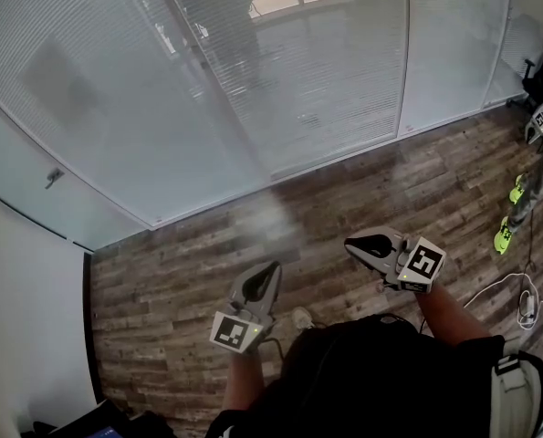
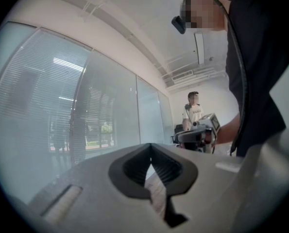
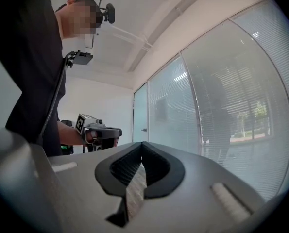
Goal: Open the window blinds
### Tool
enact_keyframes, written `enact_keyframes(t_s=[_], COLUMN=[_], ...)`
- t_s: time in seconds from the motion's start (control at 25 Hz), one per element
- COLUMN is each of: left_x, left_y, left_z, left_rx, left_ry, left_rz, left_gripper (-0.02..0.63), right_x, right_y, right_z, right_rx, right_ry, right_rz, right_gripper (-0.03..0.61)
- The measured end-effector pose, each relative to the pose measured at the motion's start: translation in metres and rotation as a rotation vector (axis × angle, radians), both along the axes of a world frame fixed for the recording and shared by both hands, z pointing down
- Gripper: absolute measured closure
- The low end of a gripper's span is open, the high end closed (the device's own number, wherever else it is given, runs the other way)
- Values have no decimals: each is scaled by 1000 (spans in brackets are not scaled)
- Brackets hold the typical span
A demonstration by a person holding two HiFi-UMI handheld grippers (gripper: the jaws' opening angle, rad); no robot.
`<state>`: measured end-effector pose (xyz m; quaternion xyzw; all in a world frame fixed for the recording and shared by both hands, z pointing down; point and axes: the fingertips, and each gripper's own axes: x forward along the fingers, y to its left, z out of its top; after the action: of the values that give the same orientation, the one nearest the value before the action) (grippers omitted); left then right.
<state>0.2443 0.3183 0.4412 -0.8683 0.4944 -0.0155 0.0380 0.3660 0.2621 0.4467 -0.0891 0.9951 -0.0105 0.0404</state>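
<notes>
Both tongs, the left gripper [image 1: 270,269] and the right gripper [image 1: 352,243], are closed on nothing and well apart from the blinds [image 1: 344,71], whose slats hang shut behind the glass partition [image 1: 189,167] (no cord or wand shows), so a blind reach would likely just knock the pane.

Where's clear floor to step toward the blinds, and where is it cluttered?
Bare wood floor runs from the left gripper and right gripper, both shut, up to the blinds, and leftward to the white wall. Crowded at right: a bystander's green shoes and a cable.
</notes>
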Motion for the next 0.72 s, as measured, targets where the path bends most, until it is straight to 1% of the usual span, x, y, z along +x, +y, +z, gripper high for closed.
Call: enact_keyframes(t_s=[0.16, 0.28, 0.36, 0.48, 0.72], left_x=[-8, -12, -14, -16, -25], left_y=[1, -2, -3, -4, -7], left_z=[0, -1, 0, 4, 7], left_rx=[-6, 1, 2, -13, -27], left_ry=[4, 29, 36, 29, 36], left_rz=[-5, -9, -15, -8, -16], left_gripper=[609, 609, 610, 610, 609], right_x=[-8, -13, -16, -25, -44], right_y=[0, -1, -1, 0, 1], right_z=[0, 4, 9, 11, 12], right_rx=[2, -16, -19, 3, 7], right_ry=[5, 2, 17, 56, 55], right_rz=[-6, -14, -28, -44, -90], right_gripper=[574, 574, 574, 574, 574])
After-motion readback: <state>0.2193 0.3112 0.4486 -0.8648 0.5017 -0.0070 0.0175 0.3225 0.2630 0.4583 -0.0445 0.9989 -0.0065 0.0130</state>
